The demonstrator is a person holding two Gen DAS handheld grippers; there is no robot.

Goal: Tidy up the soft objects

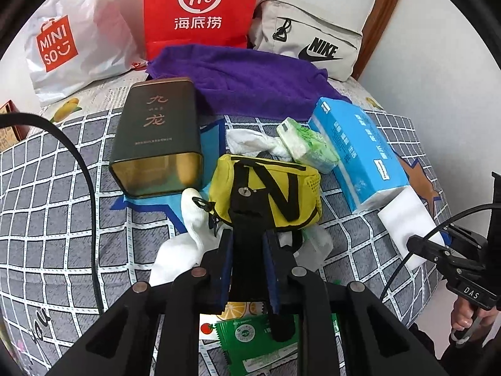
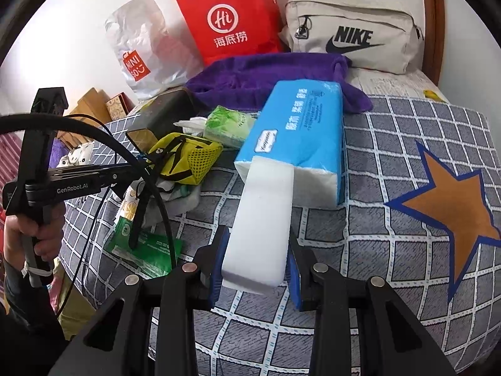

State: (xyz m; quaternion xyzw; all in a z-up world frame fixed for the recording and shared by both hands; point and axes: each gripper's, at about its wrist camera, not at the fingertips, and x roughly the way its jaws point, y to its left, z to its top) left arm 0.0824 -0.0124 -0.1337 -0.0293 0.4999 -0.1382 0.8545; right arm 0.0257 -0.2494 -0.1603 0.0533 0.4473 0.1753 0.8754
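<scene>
Our left gripper (image 1: 247,269) pinches the yellow fabric pouch's black strap (image 1: 247,235), which may slip; our right gripper (image 2: 256,266) clamps a white foam block (image 2: 261,219), which may knock the blue tissue pack (image 2: 297,138) mid-bed.

My work surface: bed (image 2: 391,163), grey checked cover. On it I see purple towel (image 1: 250,78), dark tin (image 1: 156,134), blue tissue pack (image 2: 297,131), yellow pouch (image 1: 269,194), white socks (image 1: 184,238).
</scene>
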